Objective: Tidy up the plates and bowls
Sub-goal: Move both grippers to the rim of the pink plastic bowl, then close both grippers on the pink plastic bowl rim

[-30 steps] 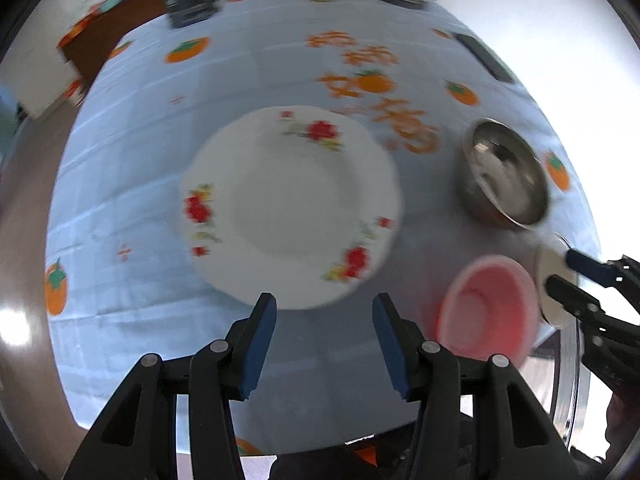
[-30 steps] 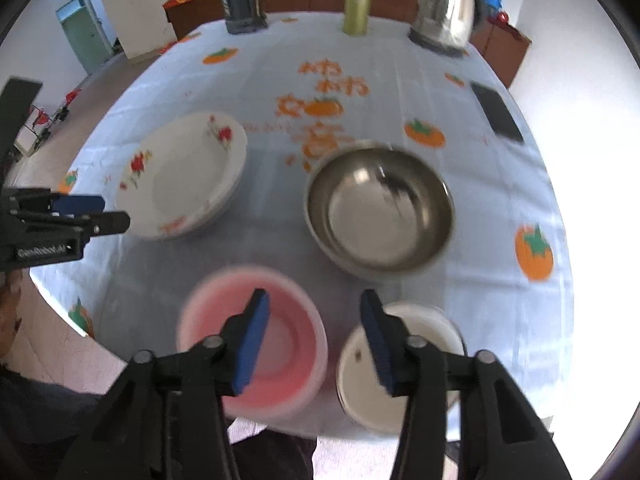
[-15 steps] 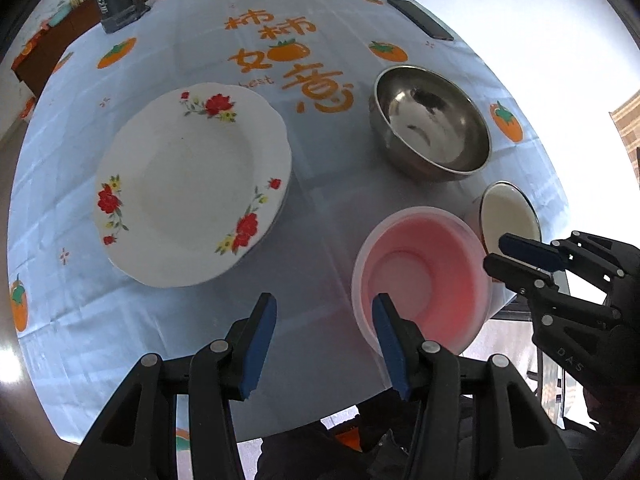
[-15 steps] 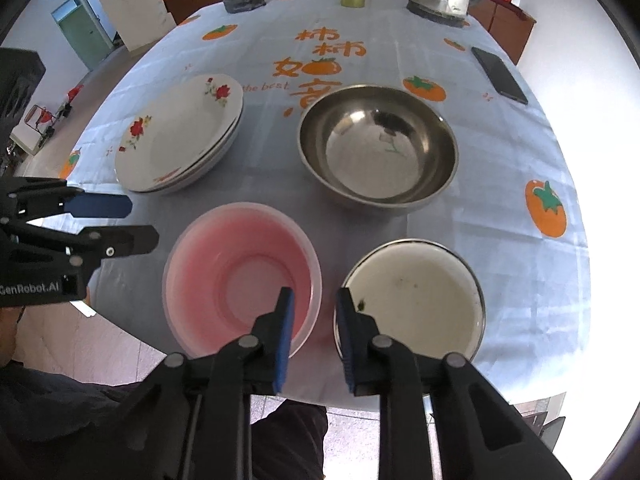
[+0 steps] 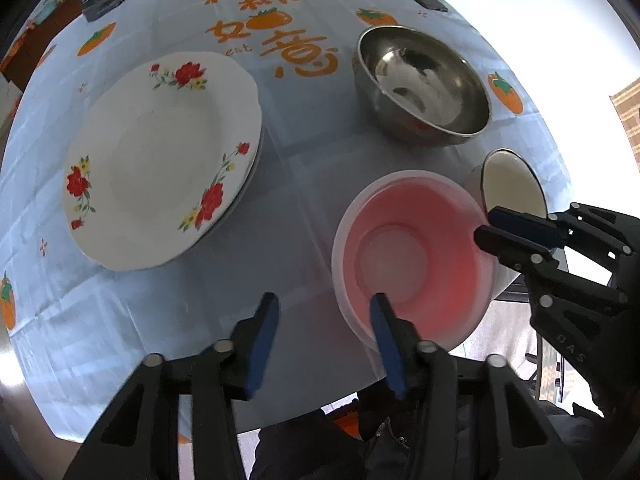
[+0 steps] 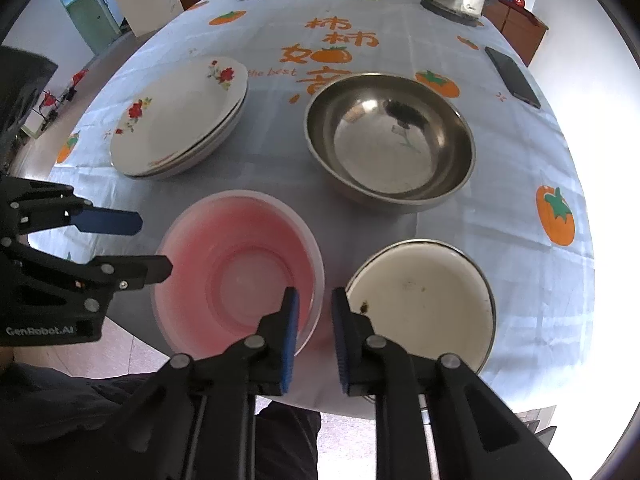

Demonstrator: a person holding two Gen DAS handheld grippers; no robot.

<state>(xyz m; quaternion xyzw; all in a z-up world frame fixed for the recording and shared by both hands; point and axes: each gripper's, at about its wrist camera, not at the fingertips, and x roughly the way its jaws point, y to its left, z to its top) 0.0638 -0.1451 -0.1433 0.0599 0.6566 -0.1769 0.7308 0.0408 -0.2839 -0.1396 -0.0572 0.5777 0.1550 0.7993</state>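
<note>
Right wrist view: right hand-held gripper [image 6: 314,334] narrow, closing across pink bowl [image 6: 240,276] right rim. Left hand-held gripper [image 5: 324,344] half-wide, closing over left rim. Bowl near table [image 6: 520,168] edge; seat pads fully, lift level.

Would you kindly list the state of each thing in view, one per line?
Pink bowl: upright, empty, rim between both grippers' fingers.
Steel bowl: upright, empty.
White bowl: upright, a few dark specks inside.
Flowered plates: stacked, top one empty.
Left gripper: closing over the pink rim.
Right gripper: closing on the pink rim.
Phone: lying flat.
</note>
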